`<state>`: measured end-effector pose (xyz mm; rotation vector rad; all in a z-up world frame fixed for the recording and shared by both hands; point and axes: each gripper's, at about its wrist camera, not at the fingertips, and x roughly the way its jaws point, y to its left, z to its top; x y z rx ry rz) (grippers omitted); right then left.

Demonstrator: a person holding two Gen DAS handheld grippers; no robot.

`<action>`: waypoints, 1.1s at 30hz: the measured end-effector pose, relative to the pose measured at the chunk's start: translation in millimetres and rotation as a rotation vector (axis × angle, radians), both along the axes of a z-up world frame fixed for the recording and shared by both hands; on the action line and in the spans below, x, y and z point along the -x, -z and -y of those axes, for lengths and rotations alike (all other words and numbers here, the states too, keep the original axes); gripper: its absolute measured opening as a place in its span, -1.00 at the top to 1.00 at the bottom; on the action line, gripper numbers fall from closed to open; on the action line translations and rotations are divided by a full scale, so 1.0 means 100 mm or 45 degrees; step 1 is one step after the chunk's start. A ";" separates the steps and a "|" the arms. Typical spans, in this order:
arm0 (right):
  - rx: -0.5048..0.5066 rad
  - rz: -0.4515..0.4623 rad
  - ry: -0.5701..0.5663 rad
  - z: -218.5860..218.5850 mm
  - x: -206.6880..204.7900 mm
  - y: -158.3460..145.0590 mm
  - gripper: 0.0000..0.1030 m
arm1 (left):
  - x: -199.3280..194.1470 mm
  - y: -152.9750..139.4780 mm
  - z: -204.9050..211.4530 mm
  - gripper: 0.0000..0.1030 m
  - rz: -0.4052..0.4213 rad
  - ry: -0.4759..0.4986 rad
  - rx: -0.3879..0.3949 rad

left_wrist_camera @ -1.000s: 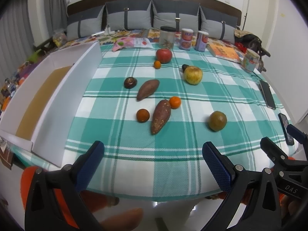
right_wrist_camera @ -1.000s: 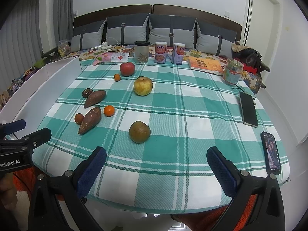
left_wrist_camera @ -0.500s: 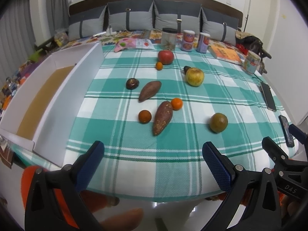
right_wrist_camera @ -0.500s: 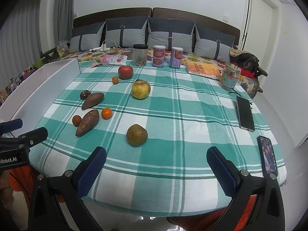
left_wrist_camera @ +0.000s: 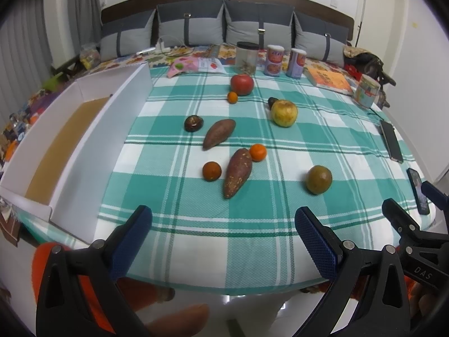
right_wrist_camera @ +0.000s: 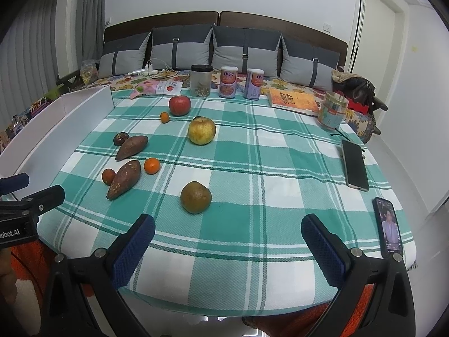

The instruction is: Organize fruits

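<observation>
The left gripper (left_wrist_camera: 223, 221) hangs at the near edge of the table with its jaws spread wide and nothing between them. The right gripper (right_wrist_camera: 228, 233) hangs at the same edge, jaws likewise spread and empty. Both stand short of the produce, so no grasp has begun.

All positions below are given relative to the white box (left_wrist_camera: 92, 140), which lies open along the table's left edge with its brown floor exposed; it is the probable collection point.

- Nearest the box: a dark round fruit (left_wrist_camera: 193, 123), just beside one sweet potato (left_wrist_camera: 219, 134).
- Farther out: a second sweet potato (left_wrist_camera: 238, 172), flanked by two small oranges (left_wrist_camera: 212, 171) and (left_wrist_camera: 258, 152); whether these touch it cannot be told.
- Well away from the box: a brownish-green round fruit (left_wrist_camera: 318, 179), alone, directly ahead of the right gripper.
- Toward the far end of the box: a red apple (left_wrist_camera: 242, 84) with a small orange (left_wrist_camera: 232, 97) just beside it, and a yellow apple (left_wrist_camera: 284, 113) farther out.

The produce lies loose and scattered on the checked tablecloth (left_wrist_camera: 196, 224). Two phones (right_wrist_camera: 354, 168) and (right_wrist_camera: 388, 226) lie at the edge farthest from the box, and are best avoided.
</observation>
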<state>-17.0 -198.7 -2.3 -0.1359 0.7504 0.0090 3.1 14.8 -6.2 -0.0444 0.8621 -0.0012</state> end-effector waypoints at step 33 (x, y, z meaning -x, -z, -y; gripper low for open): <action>0.020 -0.021 -0.015 -0.06 -0.01 0.07 -1.00 | 0.00 0.04 -0.05 -0.98 -0.014 -0.016 -0.005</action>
